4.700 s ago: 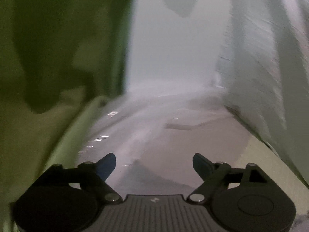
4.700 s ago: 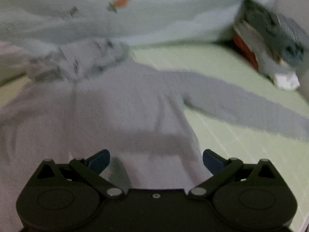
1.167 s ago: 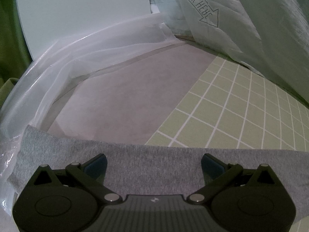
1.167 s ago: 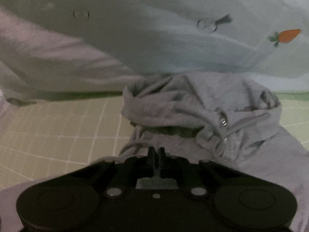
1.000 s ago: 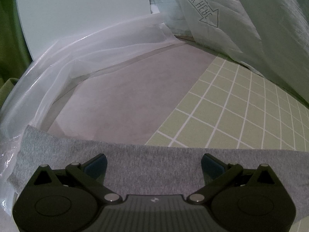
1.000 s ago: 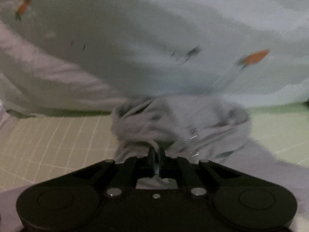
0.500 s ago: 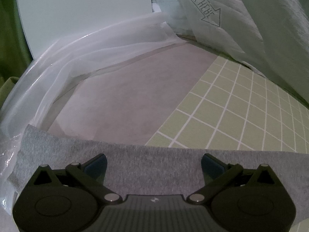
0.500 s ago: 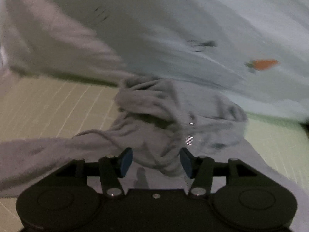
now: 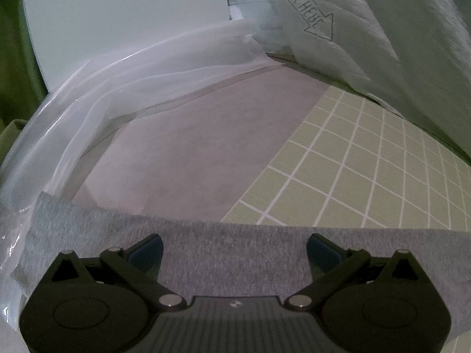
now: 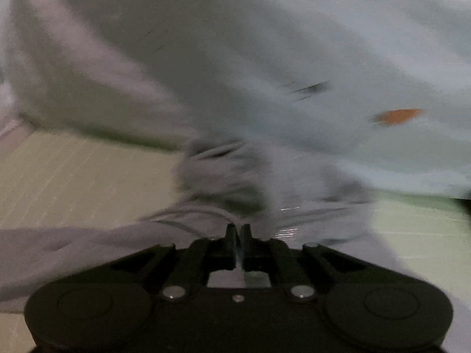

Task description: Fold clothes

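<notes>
- The right gripper (image 10: 238, 231) has its fingers pressed together at the neck of the grey hoodie (image 10: 223, 176). A thin drawstring (image 10: 188, 220) runs right up to the tips, but the picture is smeared, so whether they pinch cord, cloth or nothing is unclear.
- The left gripper (image 9: 234, 245) has its fingers spread wide, with a flat band of the hoodie's grey knit (image 9: 235, 253) lying across the gap between them; nothing is clamped.
- The hoodie lies on the green checked sheet (image 9: 368, 176), its bunched hood against the pale blue blanket (image 10: 294, 58) printed with carrots.
- Risk: if only the drawstring is caught, a pull would likely slide the cord through its channel and pucker the hood rather than move the garment.
- Risk: the open left side pins nothing, so a tug from the right could drag the whole piece askew.
- Risk: the clear plastic film (image 9: 132, 73) at the band's left end is slick and could snag or ride along with it.
- Materials: the knit is soft, heathered and limp; the hood is a crumpled lump; the sheet is smooth with white grid lines; the mauve sheet (image 9: 191, 147) beside it is matte.
</notes>
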`<state>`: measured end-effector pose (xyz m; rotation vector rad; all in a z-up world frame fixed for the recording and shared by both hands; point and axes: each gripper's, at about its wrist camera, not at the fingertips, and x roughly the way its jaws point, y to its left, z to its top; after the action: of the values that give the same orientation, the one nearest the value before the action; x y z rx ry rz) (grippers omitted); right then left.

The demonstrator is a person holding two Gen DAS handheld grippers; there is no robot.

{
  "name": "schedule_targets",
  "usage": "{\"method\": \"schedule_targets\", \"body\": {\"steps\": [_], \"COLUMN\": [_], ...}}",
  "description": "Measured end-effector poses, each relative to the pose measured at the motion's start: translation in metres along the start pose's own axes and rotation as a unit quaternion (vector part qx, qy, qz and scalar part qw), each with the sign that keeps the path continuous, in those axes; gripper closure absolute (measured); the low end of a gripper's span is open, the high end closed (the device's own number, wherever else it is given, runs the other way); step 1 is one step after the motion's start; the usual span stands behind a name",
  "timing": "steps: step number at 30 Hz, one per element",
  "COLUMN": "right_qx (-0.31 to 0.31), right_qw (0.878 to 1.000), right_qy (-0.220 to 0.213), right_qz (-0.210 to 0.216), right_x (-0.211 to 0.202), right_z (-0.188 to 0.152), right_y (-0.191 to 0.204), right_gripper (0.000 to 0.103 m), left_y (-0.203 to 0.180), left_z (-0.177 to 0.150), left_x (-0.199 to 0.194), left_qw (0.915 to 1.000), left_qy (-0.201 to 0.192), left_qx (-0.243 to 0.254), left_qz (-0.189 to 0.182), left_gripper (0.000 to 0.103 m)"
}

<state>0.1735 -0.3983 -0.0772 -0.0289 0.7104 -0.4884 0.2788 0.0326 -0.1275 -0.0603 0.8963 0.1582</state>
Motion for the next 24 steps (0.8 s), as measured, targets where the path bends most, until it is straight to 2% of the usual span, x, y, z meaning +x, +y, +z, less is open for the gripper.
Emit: {"method": "schedule_targets", "body": {"steps": [4, 6, 7, 8, 11, 13, 15, 18, 20, 22, 24], "right_qx": [0.005, 0.018, 0.031, 0.045, 0.059, 0.052, 0.051, 0.042, 0.031, 0.02, 0.01], "right_qw": [0.993, 0.99, 0.992, 0.993, 0.997, 0.998, 0.995, 0.989, 0.987, 0.985, 0.987], "right_qy": [0.076, 0.107, 0.097, 0.083, 0.035, 0.017, 0.022, 0.04, 0.065, 0.091, 0.106], "right_qz": [-0.086, -0.085, -0.078, -0.07, -0.025, 0.029, 0.084, 0.135, 0.144, 0.143, 0.124], "right_x": [0.007, 0.01, 0.007, 0.003, -0.006, -0.003, 0.011, 0.037, 0.059, 0.081, 0.094], "right_z": [-0.019, -0.025, -0.022, -0.018, 0.0, 0.017, 0.031, 0.04, 0.041, 0.04, 0.035], "right_y": [-0.035, -0.043, -0.042, -0.04, -0.023, -0.009, 0.002, 0.028, 0.049, 0.065, 0.072], "right_gripper": [0.098, 0.087, 0.068, 0.053, 0.047, 0.044, 0.047, 0.055, 0.065, 0.07, 0.071], "left_y": [0.0, 0.0, 0.001, 0.002, 0.01, 0.017, 0.023, 0.033, 0.038, 0.04, 0.041], "left_z": [0.002, 0.006, 0.008, 0.01, 0.013, 0.013, 0.014, 0.014, 0.014, 0.014, 0.013], "left_x": [0.0, 0.002, 0.002, 0.003, 0.006, 0.007, 0.007, 0.007, 0.007, 0.007, 0.008], "left_qw": [1.0, 0.9999, 0.9998, 0.9996, 0.9996, 0.9995, 0.9993, 0.9991, 0.9991, 0.9993, 0.9995], "left_qy": [0.005, 0.014, 0.021, 0.026, 0.029, 0.028, 0.028, 0.026, 0.024, 0.022, 0.019], "left_qx": [0.002, 0.005, 0.006, 0.007, -0.003, -0.014, -0.021, -0.027, -0.03, -0.024, -0.021], "left_qz": [-0.002, -0.004, -0.005, -0.007, 0.0, 0.009, 0.015, 0.019, 0.02, 0.016, 0.015], "left_gripper": [0.0, 0.0, 0.0, 0.0, 0.0, 0.0, 0.0, 0.0, 0.0, 0.0, 0.0]}}
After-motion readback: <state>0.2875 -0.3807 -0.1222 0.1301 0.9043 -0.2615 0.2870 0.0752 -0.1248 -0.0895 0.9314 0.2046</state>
